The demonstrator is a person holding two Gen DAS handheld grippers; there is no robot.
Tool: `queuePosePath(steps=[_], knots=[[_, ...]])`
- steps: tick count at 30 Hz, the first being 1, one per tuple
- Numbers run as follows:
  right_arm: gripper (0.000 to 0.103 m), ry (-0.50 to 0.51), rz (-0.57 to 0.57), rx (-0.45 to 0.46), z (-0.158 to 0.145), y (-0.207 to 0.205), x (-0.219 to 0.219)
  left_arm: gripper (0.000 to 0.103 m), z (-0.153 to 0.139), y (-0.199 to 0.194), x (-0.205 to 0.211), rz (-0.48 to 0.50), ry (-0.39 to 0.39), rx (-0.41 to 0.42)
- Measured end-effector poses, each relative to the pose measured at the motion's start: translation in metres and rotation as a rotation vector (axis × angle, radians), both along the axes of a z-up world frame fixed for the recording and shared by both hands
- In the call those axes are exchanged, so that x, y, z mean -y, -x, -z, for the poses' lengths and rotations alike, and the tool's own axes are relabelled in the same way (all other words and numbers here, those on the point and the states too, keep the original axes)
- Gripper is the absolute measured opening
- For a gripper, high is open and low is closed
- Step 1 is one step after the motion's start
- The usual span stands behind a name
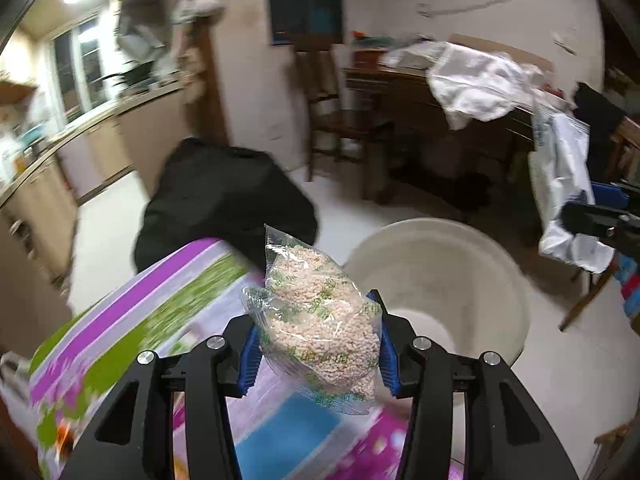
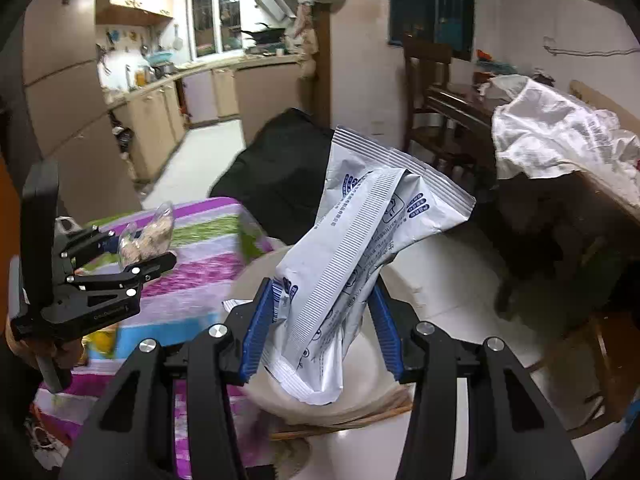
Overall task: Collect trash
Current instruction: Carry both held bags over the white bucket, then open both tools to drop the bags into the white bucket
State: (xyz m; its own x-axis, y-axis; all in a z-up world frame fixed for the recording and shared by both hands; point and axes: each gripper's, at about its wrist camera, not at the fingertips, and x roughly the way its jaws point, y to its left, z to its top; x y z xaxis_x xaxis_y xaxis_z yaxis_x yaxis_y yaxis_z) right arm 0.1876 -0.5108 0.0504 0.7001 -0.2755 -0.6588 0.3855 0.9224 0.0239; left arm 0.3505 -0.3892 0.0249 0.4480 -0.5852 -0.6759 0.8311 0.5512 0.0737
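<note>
**Inspector:** Your left gripper (image 1: 318,344) has its blue pads pinching a clear bag of pellets (image 1: 320,320). The bag stands up between the fingers, its long axis running forward and away from you. The cream bin (image 1: 440,280) lies ahead and to the right of those fingers, its mouth open, with the striped tablecloth (image 1: 160,320) under and to the left of them.

**Operator:** And my right?

**Inspector:** Your right gripper (image 2: 318,336) is clamped on a silver wrapper (image 2: 360,264), which leans forward and rightward out of the fingers. The bin's rim (image 2: 256,264) sits directly beneath and ahead of them, so in my judgement this hand is the nearer one to a drop. Your left gripper (image 2: 132,256) shows off to the left, over the tablecloth rather than the bin; I judge it needs carrying rightward before you let go. Neither piece is in the bin yet.
</note>
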Motion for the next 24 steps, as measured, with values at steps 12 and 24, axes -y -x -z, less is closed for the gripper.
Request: queuePosePath(steps=[12,24], knots=[[0.046,0.014,0.004,-0.178,0.047,-0.015,0.043,0.049,0.067,0.011,0.118,0.183,-0.110,-0.032],[0.046,-0.023,-0.013,-0.226,0.068,-0.017,0.049,0.049,0.100,0.004,0.092,0.174,-0.134,-0.060]])
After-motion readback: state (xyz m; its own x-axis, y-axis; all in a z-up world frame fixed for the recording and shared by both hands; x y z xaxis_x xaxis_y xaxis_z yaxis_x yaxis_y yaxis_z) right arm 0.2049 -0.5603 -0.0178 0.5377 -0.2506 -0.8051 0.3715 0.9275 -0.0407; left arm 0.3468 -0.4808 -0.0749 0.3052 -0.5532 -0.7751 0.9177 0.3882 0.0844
